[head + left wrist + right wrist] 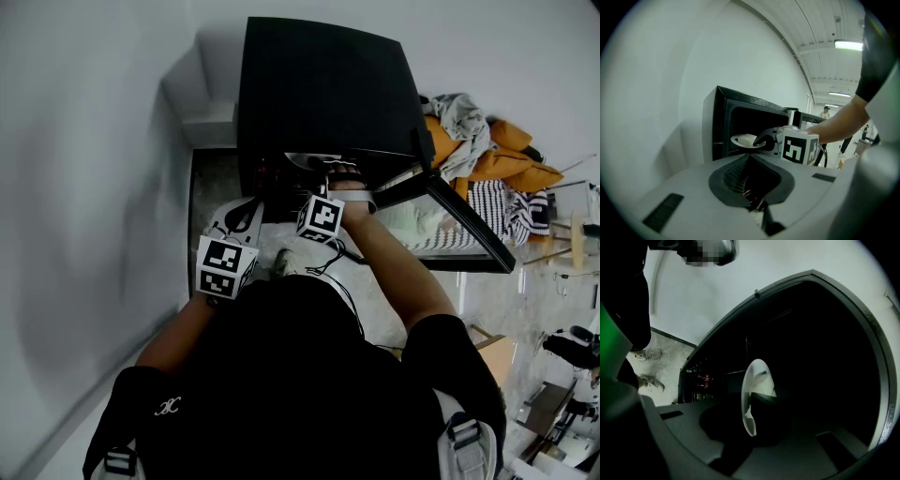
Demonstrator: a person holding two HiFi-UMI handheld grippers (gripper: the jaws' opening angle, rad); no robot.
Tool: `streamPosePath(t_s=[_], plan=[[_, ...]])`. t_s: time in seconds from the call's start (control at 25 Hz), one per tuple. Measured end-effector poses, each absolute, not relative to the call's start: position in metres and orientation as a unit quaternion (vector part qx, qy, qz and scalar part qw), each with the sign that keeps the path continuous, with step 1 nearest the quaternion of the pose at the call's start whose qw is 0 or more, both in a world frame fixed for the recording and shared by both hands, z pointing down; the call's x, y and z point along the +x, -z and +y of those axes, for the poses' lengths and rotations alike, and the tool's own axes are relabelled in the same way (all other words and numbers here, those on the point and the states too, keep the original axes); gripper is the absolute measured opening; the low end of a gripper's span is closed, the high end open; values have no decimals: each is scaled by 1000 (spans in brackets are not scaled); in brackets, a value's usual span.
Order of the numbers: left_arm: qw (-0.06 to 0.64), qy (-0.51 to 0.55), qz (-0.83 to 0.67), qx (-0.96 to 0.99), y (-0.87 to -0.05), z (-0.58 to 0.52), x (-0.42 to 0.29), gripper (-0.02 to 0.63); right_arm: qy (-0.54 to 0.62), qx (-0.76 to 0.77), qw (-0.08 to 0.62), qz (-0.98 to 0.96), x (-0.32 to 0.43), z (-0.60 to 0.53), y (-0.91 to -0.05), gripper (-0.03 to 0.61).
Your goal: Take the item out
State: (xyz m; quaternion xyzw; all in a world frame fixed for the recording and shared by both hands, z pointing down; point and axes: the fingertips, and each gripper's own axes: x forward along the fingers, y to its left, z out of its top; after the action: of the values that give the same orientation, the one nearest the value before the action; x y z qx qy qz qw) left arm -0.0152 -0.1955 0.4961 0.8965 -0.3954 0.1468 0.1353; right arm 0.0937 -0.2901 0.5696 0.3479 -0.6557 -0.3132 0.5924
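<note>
The black box-shaped microwave oven [323, 84] stands against a white wall, and its glass-fronted door [450, 220] is swung fully open to the oven's right, leaving the cavity mouth unobstructed.

A round white plate [754, 380] sits at the front edge of the cavity, level, with a pale block-shaped item [746, 138] on it. The cavity side walls stand well apart from the plate rim.

The right tool [750, 420] reaches into the cavity mouth with its jaws clamped on the near rim of the plate, one jaw on each face.

The left tool [747, 176] is held in front of the oven, below and left of the opening. Its jaws are together, with nothing between them and touching nothing.
</note>
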Motion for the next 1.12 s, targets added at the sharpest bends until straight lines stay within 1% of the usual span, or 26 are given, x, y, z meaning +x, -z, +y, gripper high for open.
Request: streamPosePath(t_s=[0.24,0.68,1.12], plan=[[136,-147,-388,900,-498,-195,-13,8,325,366,571,-659,93,-283,-555,26],[135,-142,-364,910,-496,-191,-7,8,378,365,574,-629,87,-248,-545,25],[129,-133,-341,922,-494,-185,-9,8,371,389,585,-607,85,-220,-522,20]])
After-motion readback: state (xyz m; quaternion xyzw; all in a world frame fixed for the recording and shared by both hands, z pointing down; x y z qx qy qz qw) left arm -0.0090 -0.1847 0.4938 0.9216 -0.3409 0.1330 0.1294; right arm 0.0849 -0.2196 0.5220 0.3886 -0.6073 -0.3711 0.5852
